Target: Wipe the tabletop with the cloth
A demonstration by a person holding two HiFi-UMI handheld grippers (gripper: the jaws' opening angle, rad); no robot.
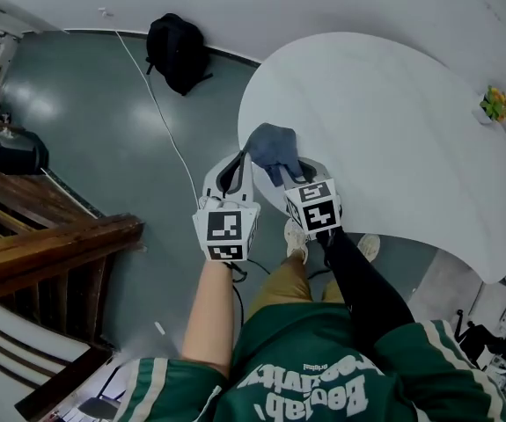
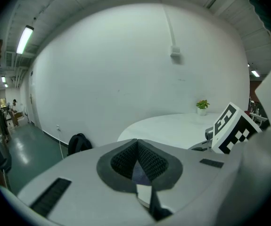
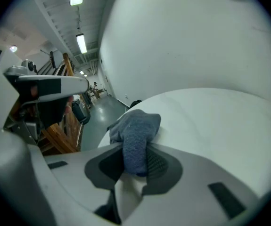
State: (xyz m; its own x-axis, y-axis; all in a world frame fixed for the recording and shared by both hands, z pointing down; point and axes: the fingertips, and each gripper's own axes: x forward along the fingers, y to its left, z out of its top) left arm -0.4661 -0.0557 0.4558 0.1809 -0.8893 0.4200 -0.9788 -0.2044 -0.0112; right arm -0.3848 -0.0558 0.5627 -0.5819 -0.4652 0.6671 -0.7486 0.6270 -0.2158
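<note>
cloth (image 3: 137, 131) pinched in right tool (image 3: 134, 160) (jaws clamped), at tabletop (image 3: 210, 121) edge

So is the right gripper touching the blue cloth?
Touching. The right gripper view shows the right gripper closed on the cloth, which is pinched between its jaws.

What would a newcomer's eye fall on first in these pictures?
First, the blue-grey cloth pinched in the right hand-held gripper, at the near left edge of the large white rounded table. Next, the left hand-held gripper, shut and empty, beside it. Then the black backpack on the floor by the wall, and the small plant at the table's far right edge.
</note>
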